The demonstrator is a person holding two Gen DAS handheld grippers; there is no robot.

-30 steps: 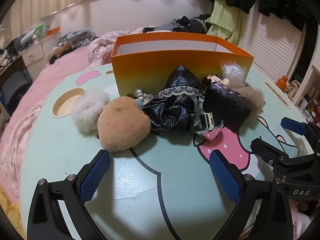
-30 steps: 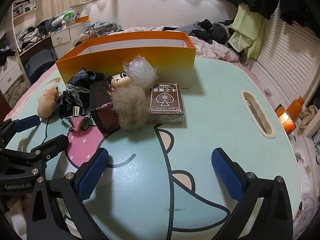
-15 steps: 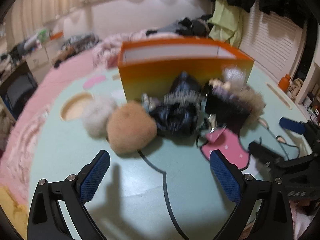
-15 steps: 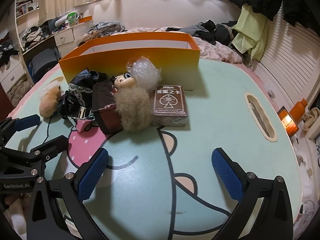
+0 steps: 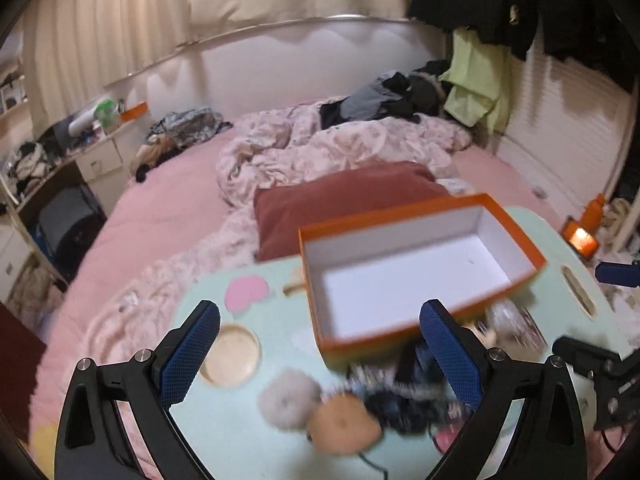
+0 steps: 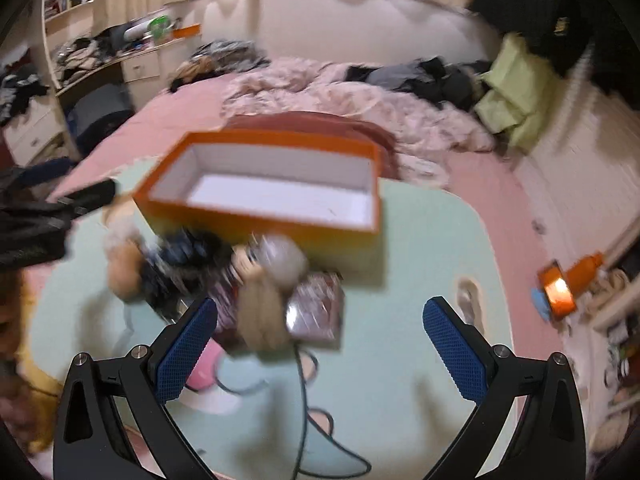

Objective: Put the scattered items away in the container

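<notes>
Overhead now: both tongs spread wide, nothing between pads. Left tongs [image 5: 320,354] above bench [image 5: 240,436]; right tongs [image 6: 320,350] likewise. Orange box [image 5: 404,276] open, white inside bare. Scattered items [image 6: 224,276] piled on bench just beside box's near wall, blurred.

Room dim, warm indoor light, no hard shadows. Small glowing orange lamp [image 5: 581,239] at 3 o'clock, blown out; same glare in right wrist view [image 6: 557,289]. Motion blur heavy: orange cardboard box with white inside [image 6: 256,216] smeared, heap of fluffy and black items [image 5: 360,404] unreadable. Blue textured finger pads [image 5: 190,354] stay sharp. Fisheye bends wall, black vignette at corners.
</notes>
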